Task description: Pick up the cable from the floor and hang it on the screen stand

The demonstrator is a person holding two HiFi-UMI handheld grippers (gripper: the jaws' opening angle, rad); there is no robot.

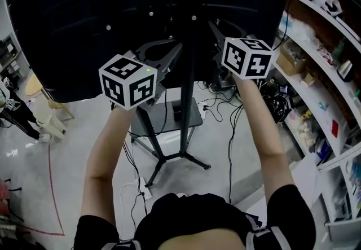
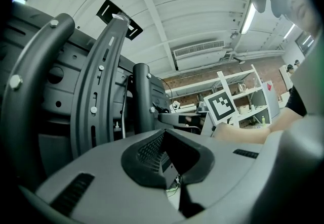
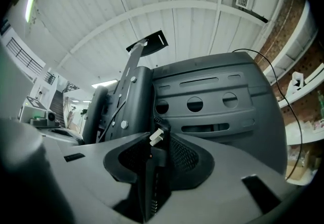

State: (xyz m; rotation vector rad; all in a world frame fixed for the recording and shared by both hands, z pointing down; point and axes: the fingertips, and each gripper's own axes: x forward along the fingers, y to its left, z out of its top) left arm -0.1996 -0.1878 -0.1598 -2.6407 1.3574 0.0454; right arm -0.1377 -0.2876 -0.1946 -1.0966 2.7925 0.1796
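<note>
cable end (image 3: 151, 177) upright in the right gripper (image 3: 161, 153), raised behind the screen (image 3: 217, 101)
right gripper: jaws partly apart. the black cable end, white clip (image 3: 156, 136) at its tip, stands in the gap at lower centre of its view, with the right-hand pad's mesh bare beside it. left gripper (image 2: 167, 156): jaws apart, just a small dark piece and a thin pale wire low in the gap, curved stand arms (image 2: 101, 86) at frame left. head view: both grippers high against the screen back, screen stand (image 1: 189, 130) pole at centre, loose wires (image 1: 230, 130) on the floor (image 1: 84, 147) below.
</note>
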